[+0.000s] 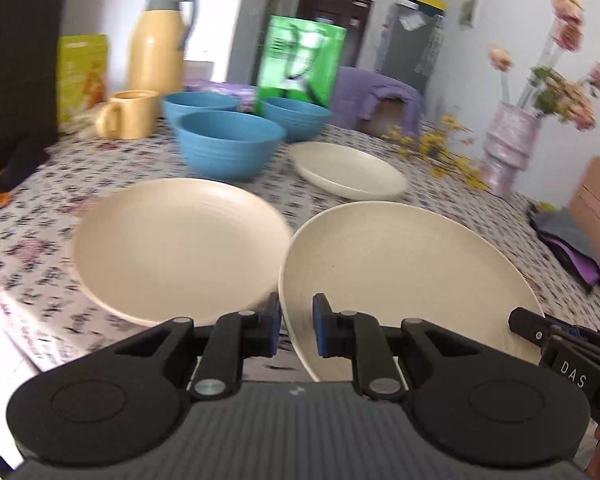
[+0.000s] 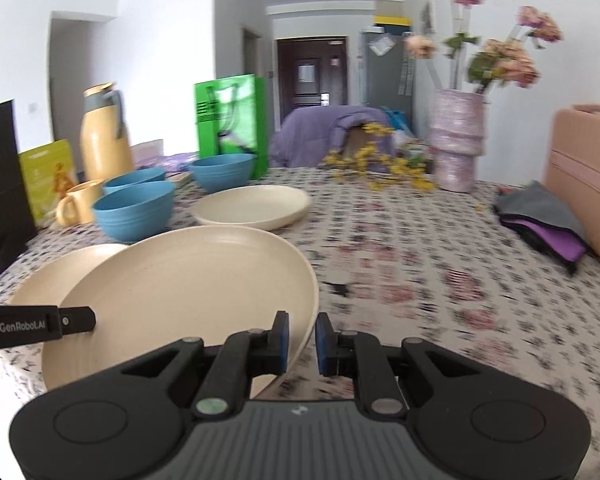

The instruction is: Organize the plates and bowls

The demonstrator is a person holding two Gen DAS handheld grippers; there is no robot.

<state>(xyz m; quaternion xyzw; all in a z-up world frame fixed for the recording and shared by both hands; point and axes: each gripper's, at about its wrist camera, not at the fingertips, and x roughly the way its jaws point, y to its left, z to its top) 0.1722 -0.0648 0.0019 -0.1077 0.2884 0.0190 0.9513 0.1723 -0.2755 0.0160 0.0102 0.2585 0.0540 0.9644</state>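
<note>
A cream plate [image 1: 404, 264] [image 2: 188, 292] hangs tilted above the table, held by both grippers. My left gripper [image 1: 297, 330] is shut on its left rim, and my right gripper [image 2: 302, 342] is shut on its right rim. A second cream plate [image 1: 176, 244] [image 2: 64, 276] lies flat on the table just left of the held one. A third cream plate [image 1: 348, 170] [image 2: 252, 206] lies farther back. Three blue bowls stand behind them: a near one [image 1: 228, 146] [image 2: 134, 210], a back left one [image 1: 200, 102] [image 2: 134, 178] and a back right one [image 1: 296, 114] [image 2: 222, 172].
A yellow mug [image 1: 130, 114] [image 2: 78, 202] and a yellow thermos [image 1: 158, 40] [image 2: 104, 132] stand left of the bowls. A green bag [image 1: 300, 60] [image 2: 232, 120] stands behind them. A vase of flowers [image 1: 508, 144] [image 2: 456, 144], folded cloths [image 2: 548, 224] and a pink case [image 2: 584, 176] are at the right.
</note>
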